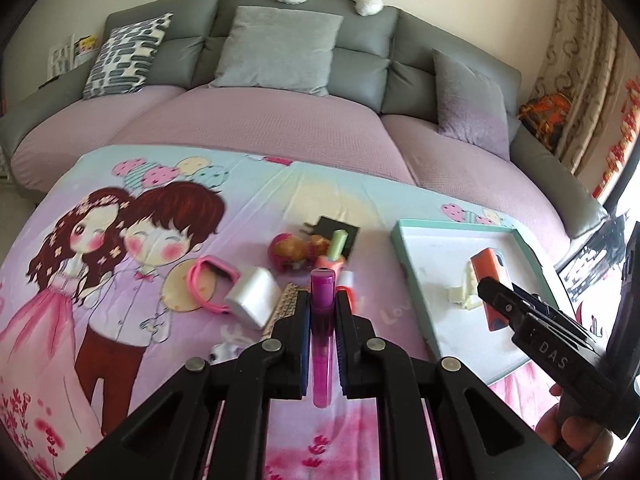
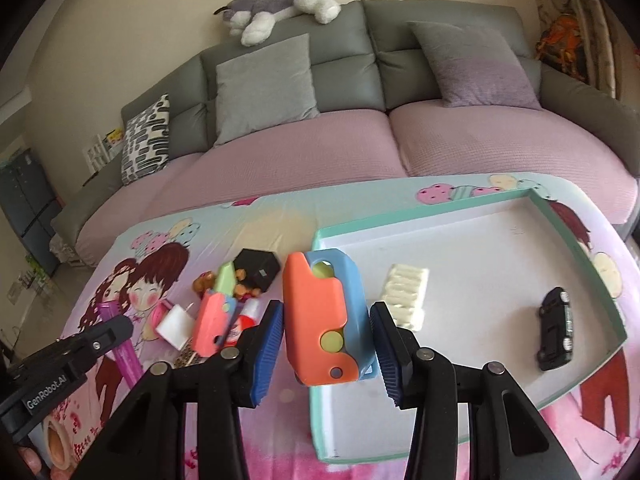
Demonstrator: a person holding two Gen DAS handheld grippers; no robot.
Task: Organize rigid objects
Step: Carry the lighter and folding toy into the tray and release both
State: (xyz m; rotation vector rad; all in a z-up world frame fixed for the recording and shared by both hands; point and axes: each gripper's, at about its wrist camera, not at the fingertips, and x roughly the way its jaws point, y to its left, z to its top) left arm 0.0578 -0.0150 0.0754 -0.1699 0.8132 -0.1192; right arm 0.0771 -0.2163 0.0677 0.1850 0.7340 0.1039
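Observation:
My left gripper (image 1: 322,304) is shut on a translucent purple pen (image 1: 322,320) and holds it above the cartoon-print table cloth. My right gripper (image 2: 326,330) holds an orange and blue toy (image 2: 324,316) between its blue pads, over the left end of the teal-rimmed white tray (image 2: 576,248). The right gripper also shows in the left wrist view (image 1: 496,292), over the tray (image 1: 404,240). A white ridged block (image 2: 406,296) and a black toy car (image 2: 556,328) lie in the tray. The left gripper shows at lower left in the right wrist view (image 2: 116,330).
A pile of small things lies left of the tray: a pink band (image 1: 208,284), a white block (image 1: 254,294), a black box (image 1: 338,230), brown figurines (image 1: 298,248), a green stick (image 1: 338,242), an orange toy (image 2: 210,324). A grey sofa (image 1: 280,128) stands behind the table.

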